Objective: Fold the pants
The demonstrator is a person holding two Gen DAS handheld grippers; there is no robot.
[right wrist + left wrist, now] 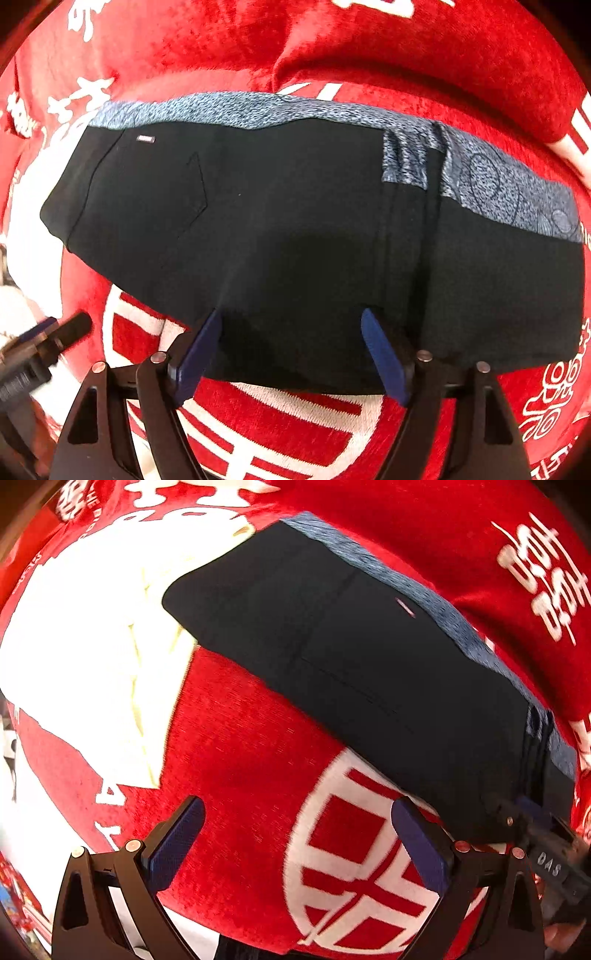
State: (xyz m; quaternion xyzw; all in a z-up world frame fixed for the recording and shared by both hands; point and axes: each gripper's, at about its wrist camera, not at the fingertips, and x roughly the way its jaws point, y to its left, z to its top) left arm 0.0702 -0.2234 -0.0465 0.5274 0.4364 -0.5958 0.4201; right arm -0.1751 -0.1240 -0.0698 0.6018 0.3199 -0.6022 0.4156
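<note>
Pants (295, 229) lie folded into a compact dark bundle on red blanket (406, 48), grey band along far edge. Right gripper (291, 343) jaws spread over near edge, nothing pinched; left gripper (299, 834) also wide, empty, over blanket beside bundle. Next fold probably needs both grabbing all layers at the edge, lifting evenly.

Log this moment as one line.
task: fold pants | pants: folded, on red cloth | left hand-held gripper: open, beside pants | right hand-held gripper: open, over pants edge
</note>
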